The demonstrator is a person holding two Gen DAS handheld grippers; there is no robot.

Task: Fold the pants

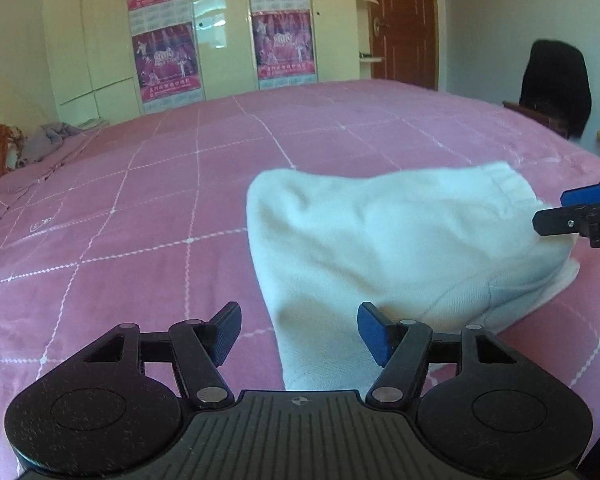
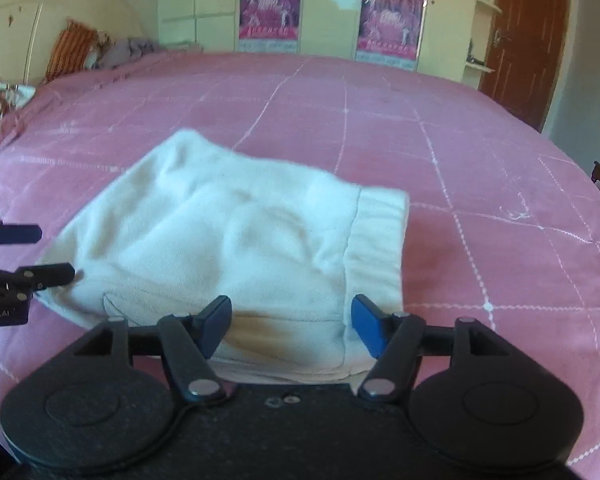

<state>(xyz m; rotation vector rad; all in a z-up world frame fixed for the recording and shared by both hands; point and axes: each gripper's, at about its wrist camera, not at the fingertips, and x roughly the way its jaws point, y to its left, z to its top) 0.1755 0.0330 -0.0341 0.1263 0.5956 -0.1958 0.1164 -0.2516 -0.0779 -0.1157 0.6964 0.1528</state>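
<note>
The fingers of the left gripper are spread wide, and nothing is pinched between them; the near edge of the white pants is seen in the gap, though whether cloth is touched cannot be told. The right gripper is likewise held wide open over the near hem of the pants, with the waistband just beside its right-hand finger. Each gripper is caught at the frame edge of the other's view, near the pants' side, and is cut off there.

The pants are laid folded into a compact bundle on the pink quilted bedspread, roughly at its near middle. Bare bedspread is left on all sides of the bundle, widest toward the far edge.

Beyond the bed a wardrobe with posters and a brown door are seen. A dark garment draped over a chair is blurred. Pillows and crumpled cloth at the headboard are hard to make out.
</note>
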